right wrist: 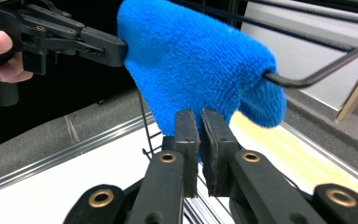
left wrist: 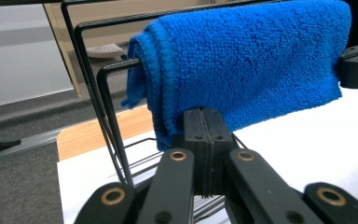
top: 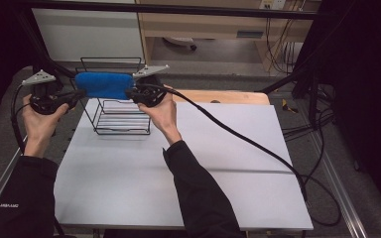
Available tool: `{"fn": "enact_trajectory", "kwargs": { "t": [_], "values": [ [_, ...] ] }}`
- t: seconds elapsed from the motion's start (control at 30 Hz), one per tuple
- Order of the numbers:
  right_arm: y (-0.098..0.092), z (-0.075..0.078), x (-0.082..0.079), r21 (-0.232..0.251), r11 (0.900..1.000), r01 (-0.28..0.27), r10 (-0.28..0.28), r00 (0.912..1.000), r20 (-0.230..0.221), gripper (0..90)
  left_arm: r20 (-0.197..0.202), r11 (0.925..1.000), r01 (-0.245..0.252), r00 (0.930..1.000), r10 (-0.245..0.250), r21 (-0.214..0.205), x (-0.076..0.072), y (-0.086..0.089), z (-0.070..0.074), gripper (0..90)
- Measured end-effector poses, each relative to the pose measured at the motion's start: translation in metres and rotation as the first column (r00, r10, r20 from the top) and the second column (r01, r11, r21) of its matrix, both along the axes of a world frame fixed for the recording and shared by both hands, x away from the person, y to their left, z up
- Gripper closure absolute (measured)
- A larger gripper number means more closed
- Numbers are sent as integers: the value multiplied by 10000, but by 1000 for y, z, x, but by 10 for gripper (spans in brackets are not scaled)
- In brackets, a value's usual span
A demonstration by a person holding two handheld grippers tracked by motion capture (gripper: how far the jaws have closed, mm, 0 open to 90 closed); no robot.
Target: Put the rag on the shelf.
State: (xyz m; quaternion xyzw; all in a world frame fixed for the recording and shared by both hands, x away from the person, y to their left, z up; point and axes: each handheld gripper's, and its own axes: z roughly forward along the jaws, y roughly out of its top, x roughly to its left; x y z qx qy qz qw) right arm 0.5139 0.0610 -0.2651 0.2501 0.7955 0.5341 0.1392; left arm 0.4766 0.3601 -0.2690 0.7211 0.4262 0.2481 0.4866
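While the blue microfibre cloth (top: 103, 85) hangs folded over the top bar of the black wire rack (top: 120, 120), we hold it from both ends: our left claw (top: 81, 92) is pressed together on the cloth's left edge, and our right claw (top: 132, 92) pinches its right edge. In the left gripper view the jaws meet tight on the lower hem of the cloth (left wrist: 242, 65), with the rack's bent rods (left wrist: 103, 93) running through the fold just behind. In the right gripper view the jaws stand nearly together with blue pile (right wrist: 196, 60) caught between them, and the left claw (right wrist: 116, 49) grips the far corner. The rack sits at the back left of the white worktop (top: 178, 168). We judge the step in hand to be draping the cloth over the rack, near its end, since the cloth already lies across the bar. Next we probably need to settle it so both sides hang evenly, then spread both claws and draw them back without dragging the cloth off or tipping the light rack.
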Motion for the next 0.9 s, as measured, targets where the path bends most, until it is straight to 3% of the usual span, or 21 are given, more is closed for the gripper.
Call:
{"fn": "enact_trajectory", "kwargs": {
  "t": [0.17, 0.37, 0.7, 0.9],
  "values": [
    [-2, 0, -3, 17, 9999, -126, 126, 9998, 131, 836, 34, 10000, 34, 10000, -34, -65, -4, 1, 0, 892],
    [-16, 8, -20, 152, 9997, -172, 168, 9995, 274, 672, 30, 9994, 150, 9999, -149, -316, -17, 2, -2, 797],
    [-55, 10, -39, -32, 9999, 159, -158, 9999, 53, 324, -553, 9987, 370, 9979, -351, 339, -34, -10, -22, 533],
    [-83, 3, -46, -350, 9981, 509, -513, 9986, -88, 191, -774, 9973, 508, 9959, -466, 531, -42, -19, -39, 385]
  ]
}}
